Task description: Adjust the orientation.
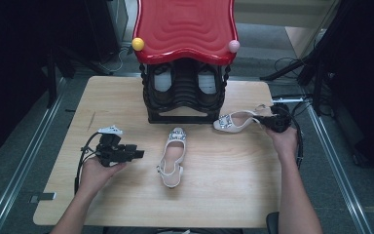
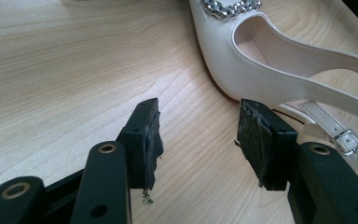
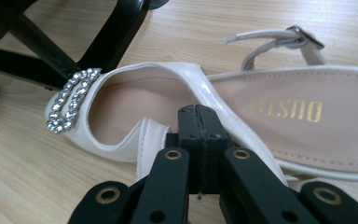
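Two pale slingback shoes with jewelled buckles lie on the wooden table (image 1: 126,97). One shoe (image 1: 173,158) (image 2: 270,60) lies in the middle with its toe toward the rack. My left gripper (image 1: 139,154) (image 2: 198,135) rests open just left of it, pads apart over bare wood, nothing between them. The other shoe (image 1: 234,122) (image 3: 168,93) lies at the right near the rack's foot, toe pointing left. My right gripper (image 1: 268,122) (image 3: 198,126) is at its heel end, its jaws pressed together on the shoe's near side edge.
A black shoe rack (image 1: 185,92) with a red wavy top (image 1: 185,27) stands at the table's far middle, holding dark shoes (image 1: 163,83). Its black foot (image 3: 42,51) is close beyond the right shoe. Bare wood lies in front of both hands.
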The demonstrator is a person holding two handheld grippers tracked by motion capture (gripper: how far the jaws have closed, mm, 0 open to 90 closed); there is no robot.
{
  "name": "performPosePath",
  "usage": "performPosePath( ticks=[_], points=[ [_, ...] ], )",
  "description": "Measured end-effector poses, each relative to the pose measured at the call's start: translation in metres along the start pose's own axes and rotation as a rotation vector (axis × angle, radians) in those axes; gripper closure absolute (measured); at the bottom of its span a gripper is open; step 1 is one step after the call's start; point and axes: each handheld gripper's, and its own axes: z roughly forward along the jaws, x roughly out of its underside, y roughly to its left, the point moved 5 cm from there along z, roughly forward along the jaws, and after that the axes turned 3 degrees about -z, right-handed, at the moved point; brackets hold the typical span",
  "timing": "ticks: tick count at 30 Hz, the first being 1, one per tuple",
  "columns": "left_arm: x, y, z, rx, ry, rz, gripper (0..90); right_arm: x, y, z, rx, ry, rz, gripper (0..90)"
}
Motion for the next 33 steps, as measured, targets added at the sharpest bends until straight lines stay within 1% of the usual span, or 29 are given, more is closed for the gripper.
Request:
performPosePath(
  ticks=[2,6,11,14,15,16,17,19,20,21,22,23,24,25,27,28,29,30,33],
  points=[
    [-0.002,-0.001,0.001,0.003,0.002,0.001,49.5,0.003,0.003,-0.002,-0.011,-0.002,-0.002,90.0],
    [-0.005,-0.002,0.004,0.011,0.002,0.005,49.5,0.005,0.006,-0.005,-0.011,0.005,-0.009,90.0],
    [-0.008,-0.001,0.005,0.023,-0.018,-0.001,49.5,0.011,0.01,-0.009,-0.016,0.014,-0.007,90.0],
    [-0.009,0.0,0.005,0.026,-0.033,-0.006,49.6,0.016,0.016,-0.012,-0.02,0.026,-0.012,90.0],
    [-0.011,0.0,0.005,0.028,-0.024,-0.005,49.6,0.016,0.016,-0.012,-0.02,0.026,-0.012,90.0],
    [-0.012,-0.001,0.005,0.027,-0.017,-0.007,49.6,0.018,0.02,-0.014,-0.023,0.03,-0.007,90.0],
    [-0.013,-0.001,0.006,0.029,-0.023,-0.001,49.7,0.02,0.021,-0.015,-0.027,0.03,-0.002,90.0],
    [-0.014,-0.002,0.006,0.03,-0.02,0.0,49.7,0.021,0.023,-0.016,-0.031,0.035,0.0,90.0],
    [-0.015,-0.002,0.007,0.029,-0.018,0.003,49.7,0.024,0.027,-0.017,-0.037,0.038,-0.002,90.0],
    [-0.015,-0.002,0.007,0.029,-0.018,0.003,49.7,0.024,0.027,-0.017,-0.037,0.038,-0.002,90.0],
    [-0.016,-0.002,0.008,0.029,-0.02,0.002,49.7,0.027,0.032,-0.019,-0.042,0.039,0.007,90.0],
    [-0.016,-0.002,0.008,0.031,-0.016,0.005,49.7,0.027,0.032,-0.019,-0.042,0.039,0.007,90.0],
    [-0.017,-0.002,0.009,0.033,-0.015,0.009,49.7,0.029,0.037,-0.02,-0.05,0.042,0.007,90.0],
    [-0.018,-0.003,0.009,0.035,-0.017,0.007,49.7,0.029,0.037,-0.02,-0.05,0.042,0.007,90.0],
    [-0.019,-0.003,0.01,0.038,-0.014,0.01,49.8,0.034,0.045,-0.022,-0.064,0.046,0.004,90.0],
    [-0.019,-0.003,0.011,0.039,-0.018,0.013,49.8,0.034,0.045,-0.022,-0.064,0.046,0.004,90.0],
    [-0.019,-0.002,0.011,0.038,-0.019,0.014,49.8,0.037,0.05,-0.023,-0.083,0.046,0.014,90.0],
    [-0.019,-0.002,0.011,0.038,-0.019,0.014,49.8,0.037,0.05,-0.023,-0.083,0.046,0.014,90.0],
    [-0.02,-0.002,0.011,0.039,-0.025,0.012,49.8,0.041,0.059,-0.025,-0.093,0.05,0.01,90.0]
  ],
)
